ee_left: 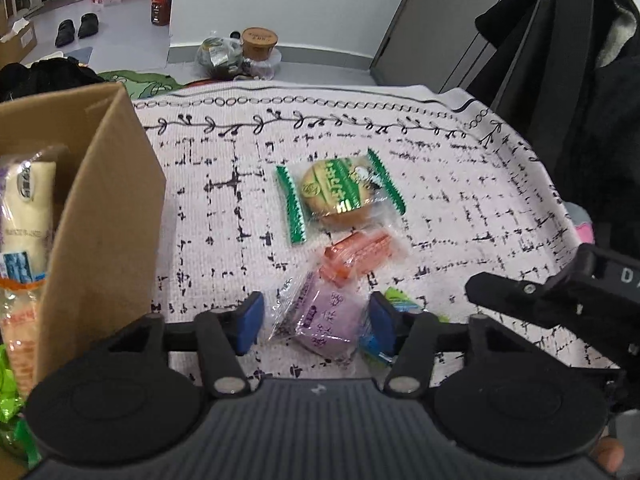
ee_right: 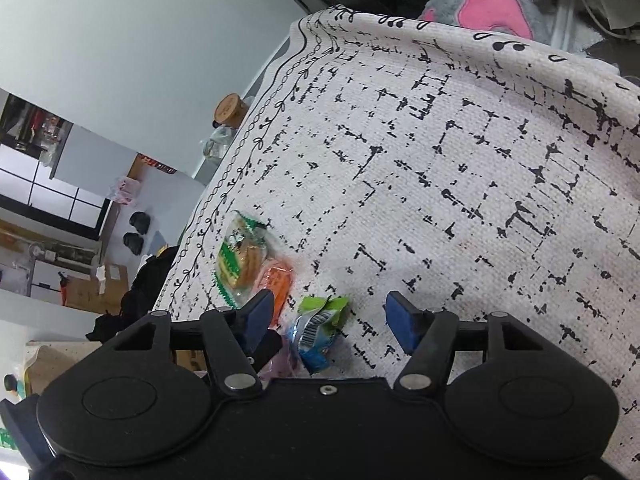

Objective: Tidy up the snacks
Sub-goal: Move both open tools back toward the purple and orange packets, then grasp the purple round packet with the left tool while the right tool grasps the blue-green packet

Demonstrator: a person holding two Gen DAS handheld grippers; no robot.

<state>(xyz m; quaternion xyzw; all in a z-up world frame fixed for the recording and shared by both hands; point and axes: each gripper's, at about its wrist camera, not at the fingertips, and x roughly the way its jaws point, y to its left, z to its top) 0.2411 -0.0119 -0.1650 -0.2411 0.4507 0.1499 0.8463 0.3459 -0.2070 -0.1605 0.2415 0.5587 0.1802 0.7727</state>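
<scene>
On the patterned cloth (ee_left: 240, 200), a purple snack packet (ee_left: 324, 320) lies between the blue pads of my left gripper (ee_left: 316, 322). The right pad is at its edge, the left pad stands off it, and the gripper is open. Beyond it lie an orange packet (ee_left: 356, 256) and a round cake in a green wrapper (ee_left: 340, 192). My right gripper (ee_right: 330, 320) is open around a green and blue packet (ee_right: 320, 332), with gaps on both sides. A brown cardboard box (ee_left: 100, 220) at the left holds several snacks (ee_left: 24, 208).
One black finger (ee_left: 500, 292) of the right gripper reaches in from the right. A dark coat (ee_left: 580, 60) hangs behind the table. A grey and pink plush (ee_right: 496, 4) lies past the cloth's far edge. Bags, a tub (ee_left: 259, 42) and shoes (ee_left: 76, 28) sit on the floor.
</scene>
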